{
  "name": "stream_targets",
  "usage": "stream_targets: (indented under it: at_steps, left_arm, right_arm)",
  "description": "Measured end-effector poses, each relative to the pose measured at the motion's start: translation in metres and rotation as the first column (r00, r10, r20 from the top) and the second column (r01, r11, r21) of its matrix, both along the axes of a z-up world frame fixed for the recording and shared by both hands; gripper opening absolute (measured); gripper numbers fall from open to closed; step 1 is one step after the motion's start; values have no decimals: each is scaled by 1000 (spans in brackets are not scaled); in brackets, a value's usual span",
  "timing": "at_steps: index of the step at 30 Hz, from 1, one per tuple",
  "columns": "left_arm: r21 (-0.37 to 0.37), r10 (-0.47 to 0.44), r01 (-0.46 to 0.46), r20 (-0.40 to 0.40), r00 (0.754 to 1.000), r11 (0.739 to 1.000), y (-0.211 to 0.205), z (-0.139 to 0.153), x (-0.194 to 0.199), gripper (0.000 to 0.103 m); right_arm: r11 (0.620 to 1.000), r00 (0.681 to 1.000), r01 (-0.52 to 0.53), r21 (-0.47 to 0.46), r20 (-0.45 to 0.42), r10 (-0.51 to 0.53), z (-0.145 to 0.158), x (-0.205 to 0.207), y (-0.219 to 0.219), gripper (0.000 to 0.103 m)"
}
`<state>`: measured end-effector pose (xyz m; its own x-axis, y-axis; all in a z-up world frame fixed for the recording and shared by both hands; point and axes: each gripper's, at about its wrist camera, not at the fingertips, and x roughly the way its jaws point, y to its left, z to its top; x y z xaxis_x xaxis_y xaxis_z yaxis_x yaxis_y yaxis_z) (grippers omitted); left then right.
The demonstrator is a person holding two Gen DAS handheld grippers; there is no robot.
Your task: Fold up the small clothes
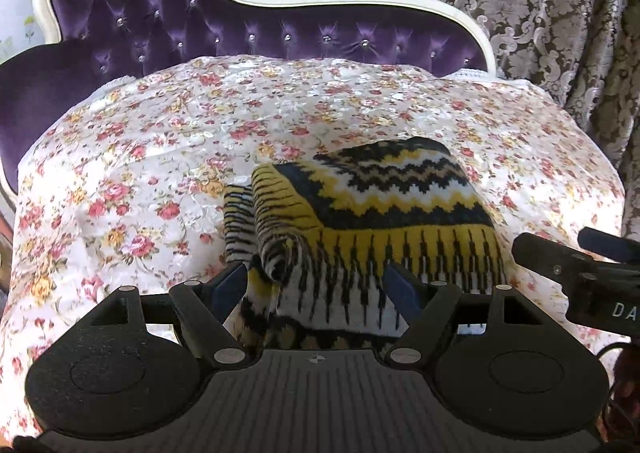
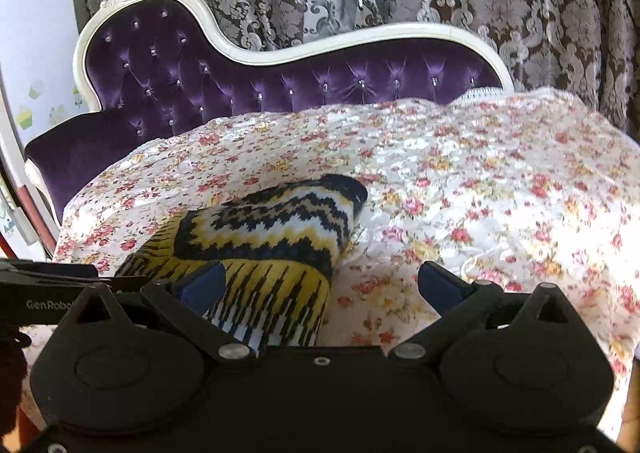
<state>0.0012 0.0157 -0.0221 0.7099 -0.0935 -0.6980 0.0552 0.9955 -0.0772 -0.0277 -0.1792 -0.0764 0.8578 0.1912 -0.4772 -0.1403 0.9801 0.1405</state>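
Note:
A folded knit garment (image 1: pixel 372 213) with yellow, black and white zigzag bands lies on the flowered bedspread (image 1: pixel 140 157). My left gripper (image 1: pixel 320 285) is open, its blue-padded fingers (image 1: pixel 228 285) standing either side of the garment's near edge, with the cloth between them. In the right wrist view the same garment (image 2: pixel 276 237) lies to the left. My right gripper (image 2: pixel 320 285) is open wide; its left finger (image 2: pixel 200 285) rests at the garment's near edge and its right finger stands over bare bedspread (image 2: pixel 480 193). The right gripper's body (image 1: pixel 580 277) shows at the right edge of the left wrist view.
A purple tufted headboard with a white frame (image 1: pixel 240 25) rises behind the bed. Patterned brown and silver curtains (image 1: pixel 540 13) hang behind it. The bedspread bulges in folds to the right (image 2: pixel 540 213). The left gripper's body (image 2: pixel 44 293) shows at the left edge of the right wrist view.

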Motion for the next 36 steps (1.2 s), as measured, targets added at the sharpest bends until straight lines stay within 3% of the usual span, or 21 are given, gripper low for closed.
stream_targets:
  at_steps: [14, 36]
  left_arm:
    - [2, 65, -65, 6, 998, 998, -1, 3, -21, 74]
    - [38, 79, -80, 22, 997, 996, -8, 3, -51, 74]
  right_arm:
    - [1000, 1000, 25, -7, -6, -25, 0, -22, 1, 102]
    - [1000, 999, 9, 24, -42, -8, -6, -43, 4, 102]
